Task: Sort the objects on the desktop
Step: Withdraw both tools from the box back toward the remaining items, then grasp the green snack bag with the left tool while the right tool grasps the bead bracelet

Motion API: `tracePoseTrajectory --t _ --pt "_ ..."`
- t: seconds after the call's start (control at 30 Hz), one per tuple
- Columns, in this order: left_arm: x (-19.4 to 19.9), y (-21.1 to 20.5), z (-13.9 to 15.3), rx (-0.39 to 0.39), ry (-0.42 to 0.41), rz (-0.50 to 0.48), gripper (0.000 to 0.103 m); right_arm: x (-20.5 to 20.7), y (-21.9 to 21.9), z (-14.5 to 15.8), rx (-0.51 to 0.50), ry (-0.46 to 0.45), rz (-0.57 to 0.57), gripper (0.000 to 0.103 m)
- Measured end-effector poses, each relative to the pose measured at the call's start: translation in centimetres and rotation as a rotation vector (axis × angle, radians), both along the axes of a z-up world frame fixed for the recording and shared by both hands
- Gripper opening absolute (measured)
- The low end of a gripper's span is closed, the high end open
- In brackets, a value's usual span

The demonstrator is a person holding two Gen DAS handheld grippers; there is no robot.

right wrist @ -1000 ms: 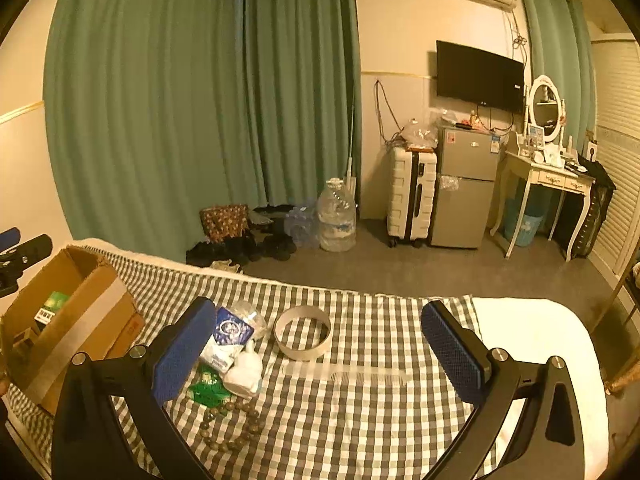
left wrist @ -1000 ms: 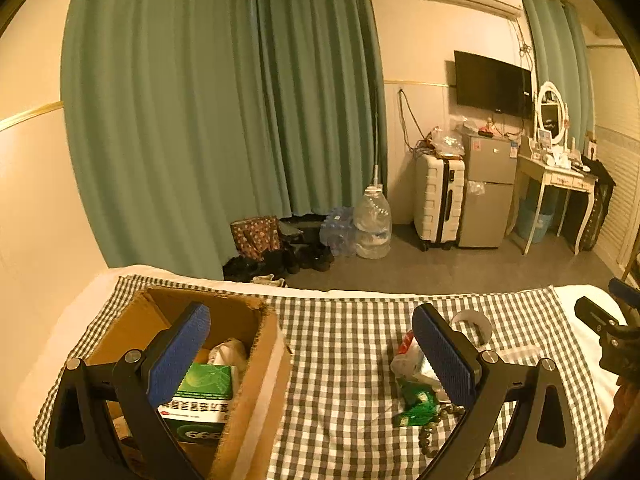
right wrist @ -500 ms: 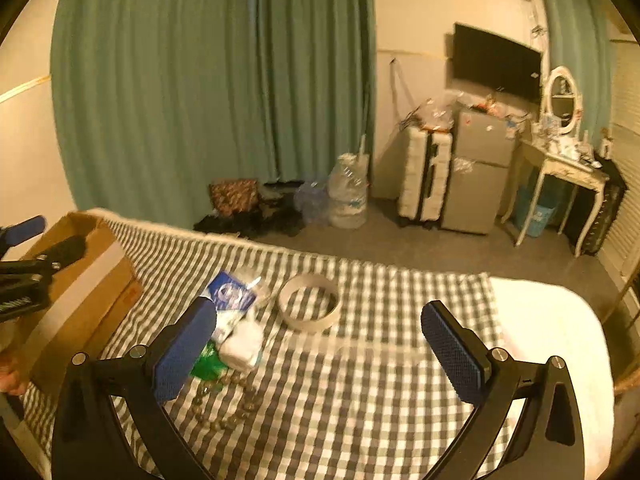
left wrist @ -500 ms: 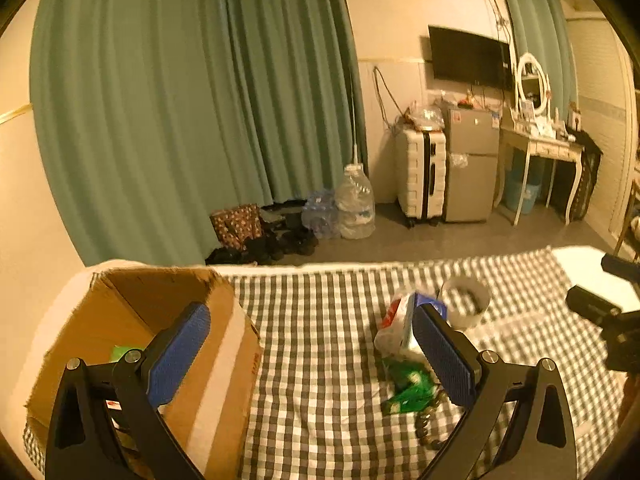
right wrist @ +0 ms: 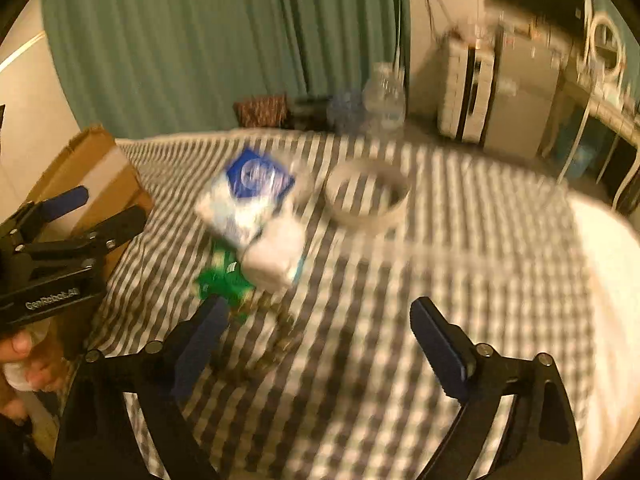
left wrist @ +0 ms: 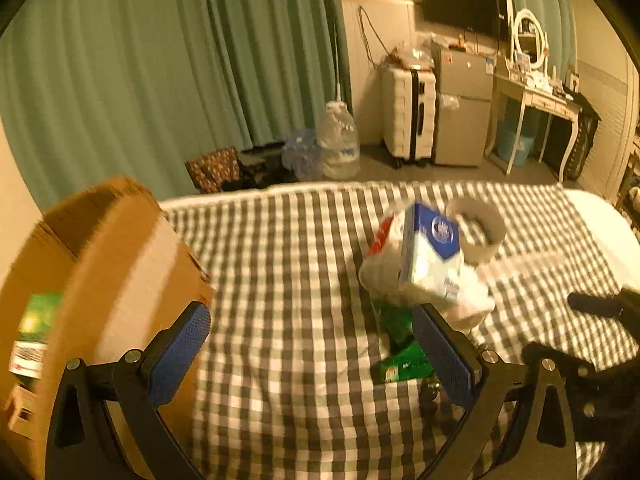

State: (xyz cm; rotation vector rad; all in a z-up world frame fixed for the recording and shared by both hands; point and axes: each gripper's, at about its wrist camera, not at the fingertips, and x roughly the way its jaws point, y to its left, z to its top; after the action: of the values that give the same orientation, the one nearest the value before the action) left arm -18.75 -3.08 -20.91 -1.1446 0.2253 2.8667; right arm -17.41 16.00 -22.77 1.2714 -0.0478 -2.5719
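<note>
Brown cardboard box (left wrist: 108, 264) sits at the left end of the checked grey-and-white cloth (left wrist: 288, 280), open at the top. Inside, against the near wall: a green-and-white printed carton (left wrist: 34, 332), only partly visible past the box edge. Rest of the box contents are hidden from the left wrist view. In the right wrist view the same box (right wrist: 96, 172) shows only its outer side and a pale tape strip; the interior is not visible.

Loose pile on the cloth, right of the box and well apart from it: a white-and-blue plastic pack with a round blue emblem (left wrist: 432, 256), leaning on a crumpled white bag with red print (left wrist: 380, 256). Below them, a flat green packet (left wrist: 400, 360). A string of dark beads (right wrist: 280, 344) lies just beside the packet, blurred. A white open ring, like a tape roll (left wrist: 480, 228), rests on the cloth just behind the pile; only cloth shows through it.

Left gripper (left wrist: 308, 356): jaws wide apart over bare cloth between box and pile, nothing between the blue pads. The right pad overlaps the green packet in the view; contact cannot be told.

Right gripper (right wrist: 316, 344): jaws closing but set wide, with the beads roughly between them and not pressed. The frame is heavily blurred.

A hand (right wrist: 24, 360) holds the left gripper's handle at the left edge.
</note>
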Motion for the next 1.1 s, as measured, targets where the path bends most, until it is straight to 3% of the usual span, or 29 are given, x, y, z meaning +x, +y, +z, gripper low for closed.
tracePoseTrajectory --t 0.07,0.2,0.37,0.5,0.57,0.8,0.87,0.93,1.0,1.1 --pt "-0.5 0.3 -1.2 -0.005 -0.028 -0.011 0.103 0.0 -0.3 -1.5 -0.045 -0.05 0.008 0.083" --pt "-1.3 1.1 -2.7 0.012 -0.055 -0.031 0.103 -0.3 -1.5 -4.1 0.032 -0.107 0.024 0.069" --pt "-1.8 2.7 -3.9 0.009 -0.062 -0.079 0.103 -0.8 -1.8 -5.8 0.042 -0.129 0.028 0.069" --pt "-2.4 3.7 -5.6 0.004 -0.109 -0.082 0.103 -0.1 -2.8 -6.4 0.168 -0.103 0.05 0.067" --pt "-2.5 4.0 -6.4 -0.024 -0.121 -0.087 0.103 0.0 -2.3 -6.5 0.184 -0.108 0.032 0.067" --pt "-2.5 3.5 -7.1 0.052 -0.157 -0.059 0.103 -0.4 0.1 -6.0 0.18 -0.125 -0.024 0.067" --pt "-2.2 3.7 -7.4 0.08 -0.176 -0.059 0.093 -0.7 0.9 -5.9 0.185 -0.124 -0.018 0.064" --pt "-1.7 4.3 -7.6 0.095 -0.181 -0.113 0.066 -0.7 1.1 -5.8 0.179 -0.13 -0.006 0.055" --pt "-1.2 5.0 -7.3 0.049 -0.181 -0.128 0.048 -0.7 1.0 -5.6 0.182 -0.133 0.005 0.048" --pt "-0.9 4.8 -6.8 0.055 -0.182 -0.111 0.039 -1.0 0.3 -5.6 0.191 -0.142 0.024 0.041"
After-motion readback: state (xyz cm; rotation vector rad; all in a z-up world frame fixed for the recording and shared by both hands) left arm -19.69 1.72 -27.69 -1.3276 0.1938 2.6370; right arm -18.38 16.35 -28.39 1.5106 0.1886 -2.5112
